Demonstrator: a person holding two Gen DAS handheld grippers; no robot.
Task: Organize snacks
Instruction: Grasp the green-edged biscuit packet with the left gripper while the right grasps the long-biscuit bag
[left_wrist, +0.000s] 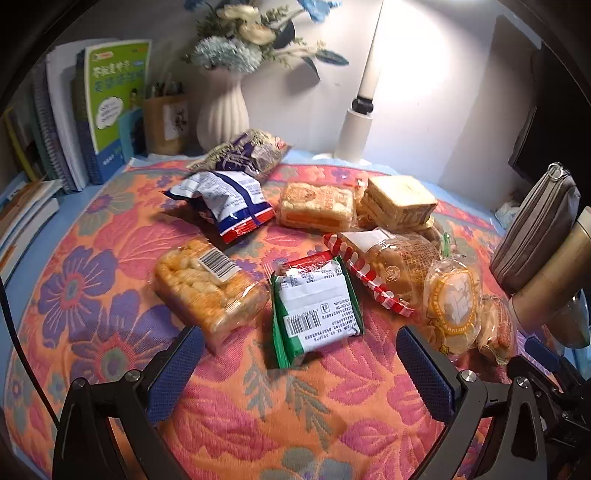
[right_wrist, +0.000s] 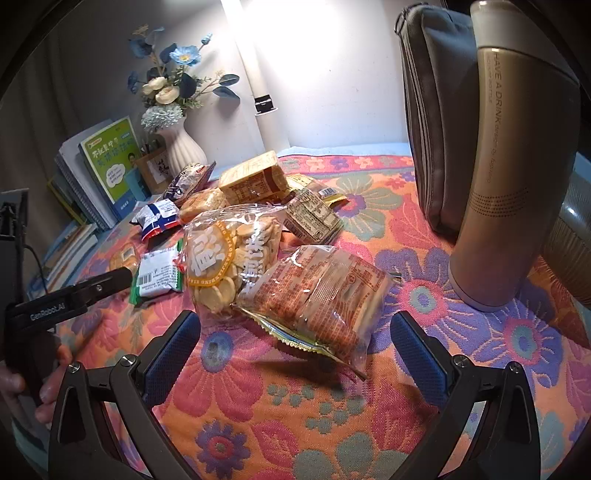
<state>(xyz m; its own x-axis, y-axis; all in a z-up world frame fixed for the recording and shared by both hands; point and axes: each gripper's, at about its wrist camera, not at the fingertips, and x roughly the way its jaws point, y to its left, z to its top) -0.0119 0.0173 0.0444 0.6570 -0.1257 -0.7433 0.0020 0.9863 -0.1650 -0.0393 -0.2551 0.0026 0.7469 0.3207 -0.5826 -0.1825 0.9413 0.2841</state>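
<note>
Floral cloth (left_wrist: 110, 280) in orange, pink and purple covers the desk where we work, with a white wall behind and a lamp glaring off it.

From the left wrist view we see the back of the desk: upright books (left_wrist: 107, 107), a brown pen holder (left_wrist: 164, 123), a white ribbed vase (left_wrist: 221, 110) of blue and cream flowers, and the white lamp post (left_wrist: 360, 114). The snacks lie scattered across the cloth: a purple bag (left_wrist: 247, 151) farthest back, a blue and white bag (left_wrist: 225, 203) in front of it, a clear pack of puffed bars (left_wrist: 207, 291) at near left, a green-edged white packet (left_wrist: 316, 306) at centre, two cake packs (left_wrist: 354, 205) behind, and a round biscuit bag (left_wrist: 452, 302) at right. Our left gripper (left_wrist: 299, 365) hangs above the cloth, jaws spread wide and holding nothing; the green-edged packet lies just ahead, between the fingertips, touching neither.

From the right wrist view we gain what the other view only clips at its edge: a tall beige bottle (right_wrist: 513, 166) standing at right, with a grey pouch (right_wrist: 436, 110) upright behind it. An orange-printed clear pack (right_wrist: 321, 299) lies nearest, leaning against the round biscuit bag (right_wrist: 225, 258). Our right gripper (right_wrist: 295, 347) also stands wide apart and empty, the orange-printed pack just ahead of its fingertips. At left the left gripper (right_wrist: 92, 291) shows from the side, one finger reaching toward the green-edged packet (right_wrist: 159, 277).
</note>
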